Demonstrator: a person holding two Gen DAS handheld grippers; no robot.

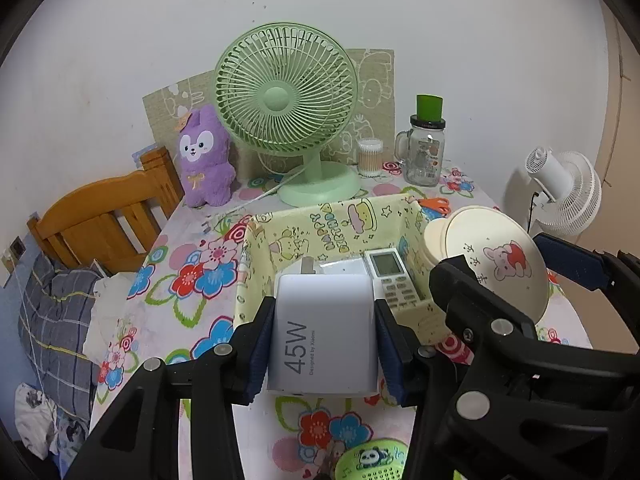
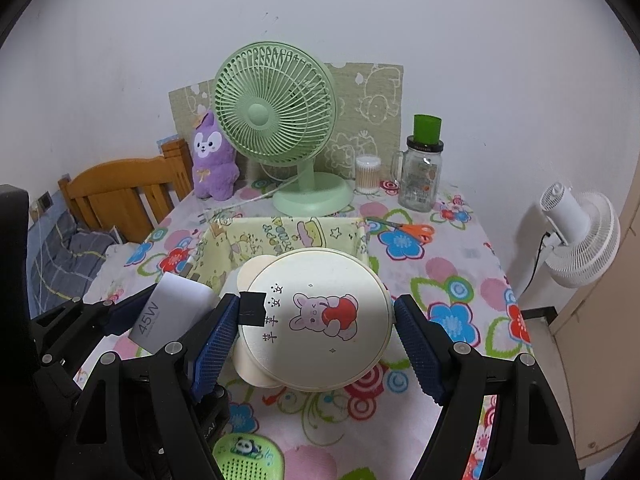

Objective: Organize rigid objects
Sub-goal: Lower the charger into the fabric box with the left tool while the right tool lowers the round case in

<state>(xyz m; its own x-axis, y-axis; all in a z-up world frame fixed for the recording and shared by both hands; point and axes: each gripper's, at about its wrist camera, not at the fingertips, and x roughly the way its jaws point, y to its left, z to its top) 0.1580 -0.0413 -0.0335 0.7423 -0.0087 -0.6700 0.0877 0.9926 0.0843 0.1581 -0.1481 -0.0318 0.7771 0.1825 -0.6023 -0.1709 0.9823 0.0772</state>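
Note:
My left gripper (image 1: 324, 344) is shut on a white 45W charger (image 1: 324, 336) and holds it over the near wall of the yellow fabric basket (image 1: 256, 248). A white remote (image 1: 390, 276) lies inside the basket. My right gripper (image 2: 316, 332) is shut on a cream round box with a rabbit picture (image 2: 320, 316), held above the basket's (image 2: 288, 232) near right side. The round box (image 1: 496, 260) also shows at right in the left wrist view, and the charger (image 2: 172, 312) at left in the right wrist view.
A green desk fan (image 1: 286, 116), purple plush toy (image 1: 204, 156), cotton swab jar (image 1: 370, 158) and glass jar (image 1: 426, 148) stand at the back. Orange scissors (image 2: 412, 230) lie right of the basket. A green panda item (image 2: 248, 458) lies near the front edge. A white fan (image 2: 580, 232) stands off the table.

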